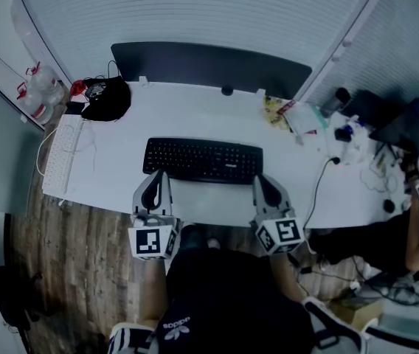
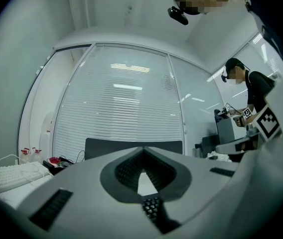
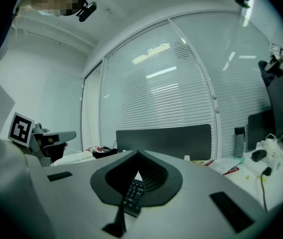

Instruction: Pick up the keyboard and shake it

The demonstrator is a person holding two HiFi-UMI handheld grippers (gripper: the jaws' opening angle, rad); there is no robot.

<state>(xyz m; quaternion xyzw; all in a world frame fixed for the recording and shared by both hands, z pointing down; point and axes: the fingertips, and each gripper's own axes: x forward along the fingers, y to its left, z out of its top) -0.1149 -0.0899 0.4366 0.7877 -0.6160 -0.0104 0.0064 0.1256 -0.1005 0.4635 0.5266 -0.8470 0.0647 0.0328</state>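
A black keyboard (image 1: 202, 159) lies flat on the white desk (image 1: 113, 179), just in front of me. My left gripper (image 1: 159, 175) is shut, its tips at the keyboard's near left corner with nothing between them. My right gripper (image 1: 262, 180) is shut too, at the near right corner. In the left gripper view the jaws meet at a point (image 2: 142, 148), and a few keys of the keyboard (image 2: 151, 206) show through the gap below. The right gripper view shows the same: closed jaws (image 3: 138, 152) with the keyboard (image 3: 131, 195) beneath. Whether either gripper touches the keyboard I cannot tell.
A white keyboard (image 1: 62, 153) with a cable lies at the desk's left end, near a black bag (image 1: 108, 98) and bottles (image 1: 38, 87). A dark partition panel (image 1: 209, 65) stands along the back. Papers, a bottle and cables (image 1: 320, 116) crowd the right side, where another person (image 1: 416, 220) works.
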